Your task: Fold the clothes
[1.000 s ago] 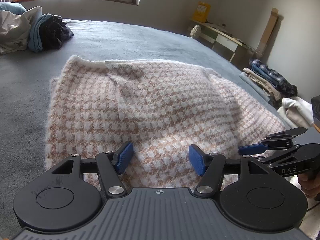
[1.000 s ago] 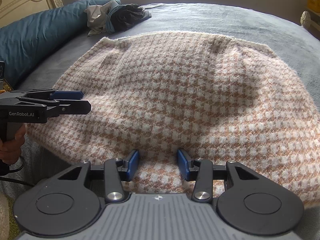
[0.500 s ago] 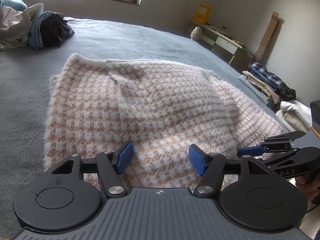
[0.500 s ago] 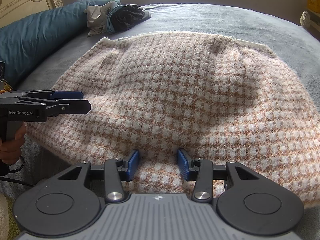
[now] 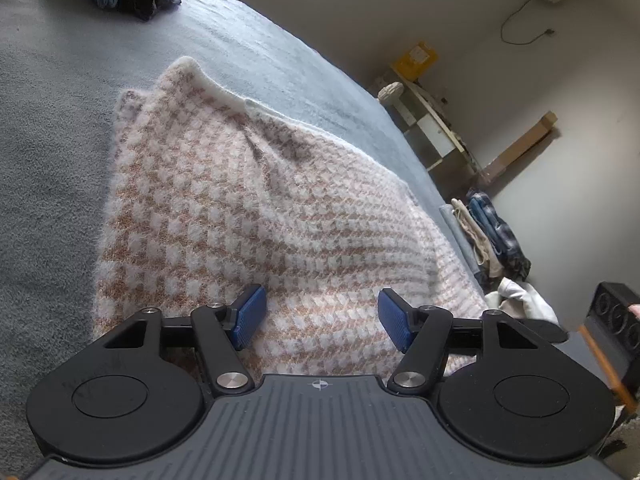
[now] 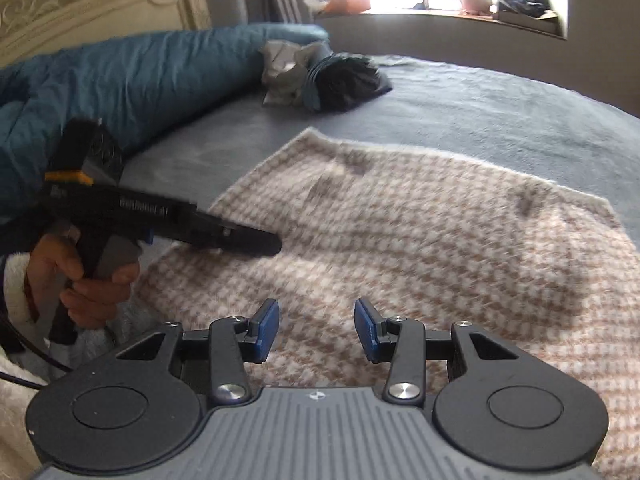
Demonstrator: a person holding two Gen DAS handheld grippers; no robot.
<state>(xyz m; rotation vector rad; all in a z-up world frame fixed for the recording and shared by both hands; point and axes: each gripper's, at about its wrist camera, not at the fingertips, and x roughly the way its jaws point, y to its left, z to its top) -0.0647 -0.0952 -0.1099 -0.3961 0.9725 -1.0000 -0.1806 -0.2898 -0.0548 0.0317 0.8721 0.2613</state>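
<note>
Nearest to me, the left tongs [image 5: 320,316] stand wide open, their ribbed blue pads [image 5: 249,316] hovering over the near hem of the sweater [image 5: 248,216] with nothing gripped between them. The right tongs [image 6: 317,330] are also parted, somewhat narrower, and likewise hold nothing; the knit lies beneath the gap.

In the right wrist view I see the left tool from the side, black and pistol-shaped, with a hand [image 6: 86,276] wrapped round its handle at the sweater's left edge.

The sweater is fuzzy, thick knit in a tan and cream houndstooth check, spread flat on the bed [image 5: 48,184], whose cover is a soft grey-blue plush. A white ribbed border runs along its far edge, with slight creases near it.

Farther off, a crumpled heap of clothes [image 6: 320,78], grey, blue and black, lies on the bed beside a puffy teal quilt [image 6: 152,76]. Beyond the bed's right side, folded garments [image 5: 488,236] are stacked on the floor near a pale desk [image 5: 432,124].
</note>
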